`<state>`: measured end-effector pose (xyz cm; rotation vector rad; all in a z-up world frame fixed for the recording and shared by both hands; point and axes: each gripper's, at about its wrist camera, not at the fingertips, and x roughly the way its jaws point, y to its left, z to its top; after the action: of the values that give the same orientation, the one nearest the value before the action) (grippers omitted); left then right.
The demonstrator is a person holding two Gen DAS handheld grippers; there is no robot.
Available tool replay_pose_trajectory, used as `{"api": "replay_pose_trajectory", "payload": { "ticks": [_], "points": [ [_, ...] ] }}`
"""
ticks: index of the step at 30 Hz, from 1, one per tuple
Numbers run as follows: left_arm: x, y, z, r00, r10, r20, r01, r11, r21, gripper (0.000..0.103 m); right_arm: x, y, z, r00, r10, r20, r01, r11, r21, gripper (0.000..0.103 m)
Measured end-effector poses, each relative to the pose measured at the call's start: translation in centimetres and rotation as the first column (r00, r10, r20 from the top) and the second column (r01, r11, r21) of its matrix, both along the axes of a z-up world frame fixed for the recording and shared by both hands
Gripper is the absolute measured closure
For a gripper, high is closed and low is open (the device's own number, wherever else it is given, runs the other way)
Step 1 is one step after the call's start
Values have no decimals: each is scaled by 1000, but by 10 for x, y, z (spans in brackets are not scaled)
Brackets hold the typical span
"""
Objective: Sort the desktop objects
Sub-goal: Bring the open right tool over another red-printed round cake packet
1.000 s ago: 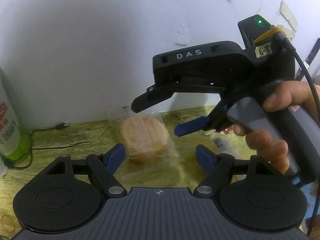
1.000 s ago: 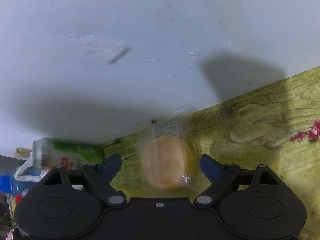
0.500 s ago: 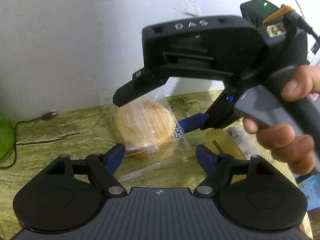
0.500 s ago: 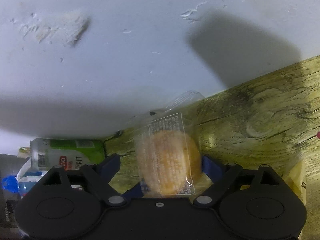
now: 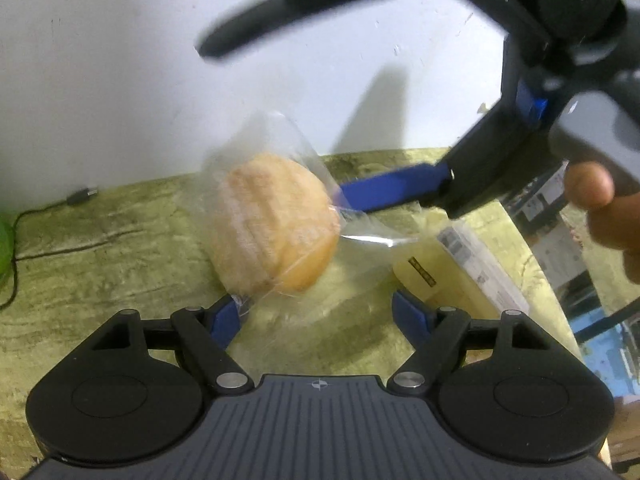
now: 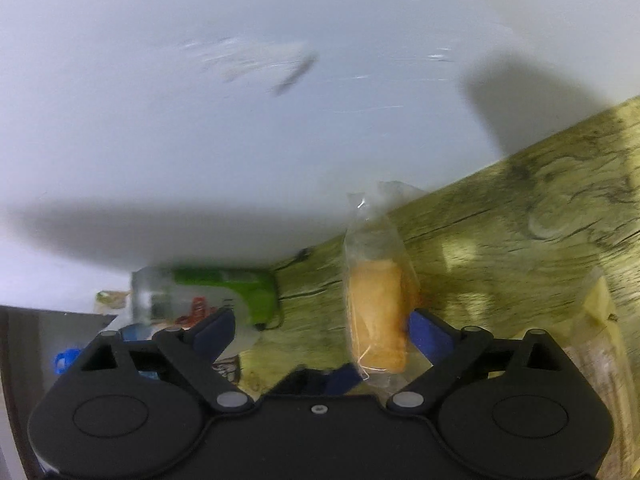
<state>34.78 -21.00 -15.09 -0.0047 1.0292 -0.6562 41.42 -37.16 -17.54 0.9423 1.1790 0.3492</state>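
Observation:
A round bun in a clear wrapper (image 5: 276, 232) stands tipped on its edge on the greenish wooden table (image 5: 100, 264), close to the white wall. My left gripper (image 5: 320, 312) is open just in front of it, and the wrapper's lower corner brushes its left fingertip (image 5: 228, 316). My right gripper (image 6: 320, 320) reaches in from the right with its jaws opening wide. The bun (image 6: 376, 312) stands between them, against the right blue finger (image 6: 428, 336); the other finger is well clear of it. In the left wrist view that blue finger (image 5: 392, 192) touches the bun's right side.
A yellow packet with a printed label (image 5: 440, 272) lies right of the bun, near the table's right edge. A green and white can (image 6: 224, 292) lies at the far left. A black cable with a plug (image 5: 80, 196) runs along the wall. A person's hand (image 5: 600, 208) holds the right gripper.
The bun has gone from lying flat to standing on its edge. The right gripper's jaws have spread wider, and it has come nearer and higher in the left wrist view.

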Motion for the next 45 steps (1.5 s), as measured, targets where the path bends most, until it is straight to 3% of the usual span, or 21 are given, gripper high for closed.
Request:
{"api": "replay_pose_trajectory", "payload": {
  "ticks": [10,15,20,27,33,40,45],
  "points": [
    [-2,13,-1,996,-1,-90,-1,1000,-24,24,10,43,19,996,82,41,-85,993,83,8],
    [-8,29,14,994,1,-111,-7,998,-59,23,14,63,21,992,123,-19,-119,984,135,8],
    [-18,59,28,991,33,-132,-43,996,-75,20,16,70,29,994,105,5,-105,984,147,8],
    [-21,93,46,990,138,-18,-139,987,-85,19,-1,25,43,1000,-4,12,3,998,70,8],
    [-1,86,34,986,161,48,-160,987,-34,17,0,15,25,997,-48,-58,44,997,-66,8],
    [17,73,8,990,138,-9,-138,990,-1,17,9,19,-5,991,-56,-126,44,995,-93,9],
    [15,69,4,994,103,-18,-103,995,4,17,10,24,-12,992,-26,-123,17,997,-74,8]
  ]
}}
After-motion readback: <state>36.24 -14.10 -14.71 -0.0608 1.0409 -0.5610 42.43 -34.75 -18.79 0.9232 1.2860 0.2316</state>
